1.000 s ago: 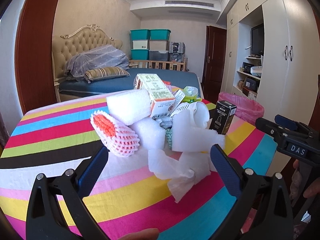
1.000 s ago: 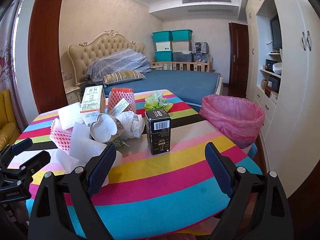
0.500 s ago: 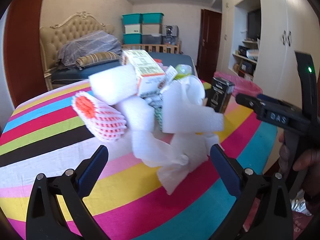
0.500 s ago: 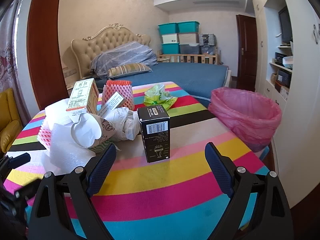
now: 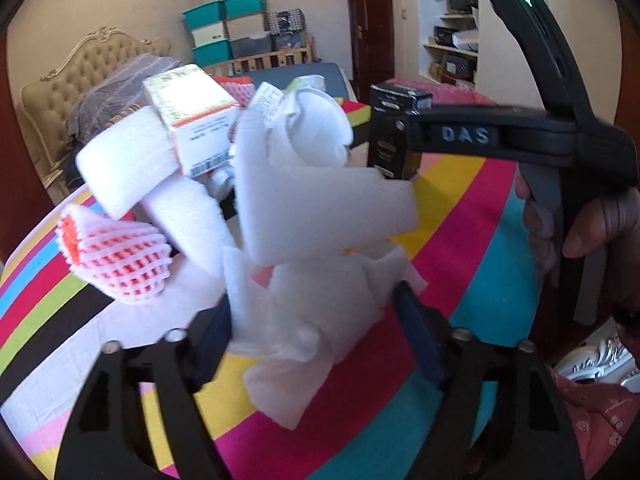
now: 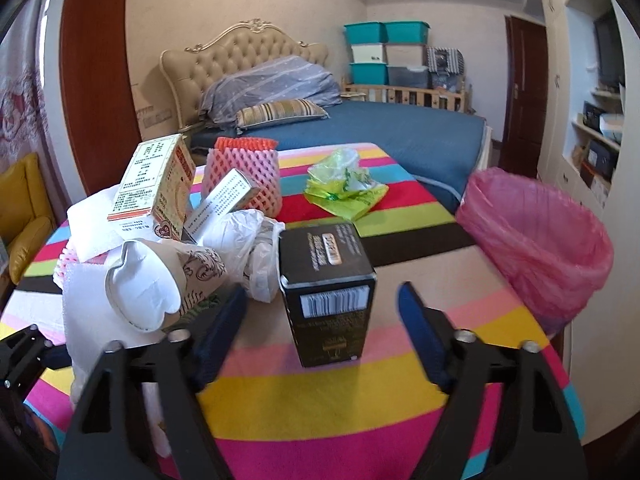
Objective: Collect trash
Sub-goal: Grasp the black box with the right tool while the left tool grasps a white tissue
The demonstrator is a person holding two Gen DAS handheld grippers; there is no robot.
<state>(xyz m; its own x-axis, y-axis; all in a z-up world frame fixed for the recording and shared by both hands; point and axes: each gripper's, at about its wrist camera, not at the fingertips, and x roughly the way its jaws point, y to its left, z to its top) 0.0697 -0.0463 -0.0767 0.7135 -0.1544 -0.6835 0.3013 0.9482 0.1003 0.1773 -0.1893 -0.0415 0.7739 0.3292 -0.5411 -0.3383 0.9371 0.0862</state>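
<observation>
A pile of trash lies on the striped table. In the left wrist view my left gripper (image 5: 316, 312) is open, its fingers on either side of a crumpled white tissue (image 5: 296, 320) under white foam pieces (image 5: 320, 200); whether the pads touch it is unclear. A pink foam net (image 5: 116, 256) lies to the left. In the right wrist view my right gripper (image 6: 322, 312) is open around a black box (image 6: 328, 288) standing upright, not touching it. That gripper also shows in the left wrist view (image 5: 404, 138). A pink-lined trash bin (image 6: 536, 244) stands at the table's right edge.
A paper cup (image 6: 160, 288), white plastic bag (image 6: 248, 240), cartons (image 6: 156, 180), a second pink foam net (image 6: 244, 176) and a green wrapper (image 6: 344, 192) lie on the table (image 6: 320, 412). A bed stands behind, cupboards to the right.
Both grippers moved forward. The left one now straddles the white tissue and its jaws have narrowed. The right one now straddles the black box.
</observation>
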